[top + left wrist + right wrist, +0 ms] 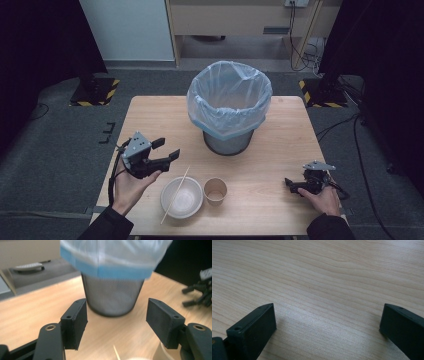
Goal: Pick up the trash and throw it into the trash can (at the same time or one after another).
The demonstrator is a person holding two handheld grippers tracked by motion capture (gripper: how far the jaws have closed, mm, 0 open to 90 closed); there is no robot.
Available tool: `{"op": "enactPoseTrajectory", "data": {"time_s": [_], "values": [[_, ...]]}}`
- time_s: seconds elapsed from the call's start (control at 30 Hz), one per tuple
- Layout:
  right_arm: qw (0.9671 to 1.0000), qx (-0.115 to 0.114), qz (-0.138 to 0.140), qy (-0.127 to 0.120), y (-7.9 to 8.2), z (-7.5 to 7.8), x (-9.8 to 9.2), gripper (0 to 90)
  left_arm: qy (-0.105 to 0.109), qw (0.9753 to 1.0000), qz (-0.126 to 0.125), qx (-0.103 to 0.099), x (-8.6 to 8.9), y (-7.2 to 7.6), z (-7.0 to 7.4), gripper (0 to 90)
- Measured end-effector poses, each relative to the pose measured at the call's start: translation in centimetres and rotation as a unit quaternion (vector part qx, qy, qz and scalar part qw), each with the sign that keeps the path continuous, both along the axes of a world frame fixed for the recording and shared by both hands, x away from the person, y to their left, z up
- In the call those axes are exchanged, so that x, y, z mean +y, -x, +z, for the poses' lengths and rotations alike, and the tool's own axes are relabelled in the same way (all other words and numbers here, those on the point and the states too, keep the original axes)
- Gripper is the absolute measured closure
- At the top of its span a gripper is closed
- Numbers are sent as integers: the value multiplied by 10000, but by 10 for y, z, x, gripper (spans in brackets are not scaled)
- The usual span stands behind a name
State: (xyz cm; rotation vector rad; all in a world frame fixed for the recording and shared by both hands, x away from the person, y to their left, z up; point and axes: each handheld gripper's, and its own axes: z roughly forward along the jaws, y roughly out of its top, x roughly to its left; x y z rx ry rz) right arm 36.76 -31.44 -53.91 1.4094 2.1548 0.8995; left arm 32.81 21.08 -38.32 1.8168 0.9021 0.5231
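Wooden table point(270, 150) under a dim room, dark floor all round, and we're at the very start of what looks like a clear-up. Nearest the action is the white bowl point(182, 197) at the near edge, about six o'clock on the tabletop, with a single chopstick point(175, 194) lying slantwise across its rim. Just beside it, at its three o'clock, stands a small paper cup point(215, 191), upright.

Left gripper point(161, 150) hovers just off the bowl's ten o'clock, jaws spread wide with nothing between them; its own camera looks straight past them at the bin. Right gripper point(291, 185) sits low over bare wood out at the table's four o'clock, well apart from the cup, jaws likewise parted and empty.

Back at twelve o'clock, the mesh bin point(229, 106) with its pale blue bag waits open-mouthed.

My read: nothing picked up yet, this is the approach. Next the left needs to dip and turn down toward the bowl or chopstick, line the jaws across something thin enough to pinch, then close.
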Motion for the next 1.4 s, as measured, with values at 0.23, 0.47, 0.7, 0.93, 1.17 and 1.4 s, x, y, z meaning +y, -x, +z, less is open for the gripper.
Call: {"op": "enactPoseTrajectory", "data": {"time_s": [0.23,0.47,0.7,0.93,1.17,1.4], "values": [[10000,-5,4,7,0,0,0,8,-261,9985,57,479,-6,13,-38,331],[10000,-6,-3,6,0,0,0,9,-423,9935,106,1048,-14,22,-74,410],[10000,-6,-3,6,0,0,0,9,-632,9885,117,1370,-18,23,-88,521],[10000,-5,-3,4,0,0,0,9,-686,9829,174,1700,-20,23,-95,656],[10000,-4,-4,3,0,0,0,9,-815,9776,207,1929,-23,20,-101,742],[10000,-4,-3,3,0,0,0,9,-759,9725,201,2193,-24,17,-102,854]]}}
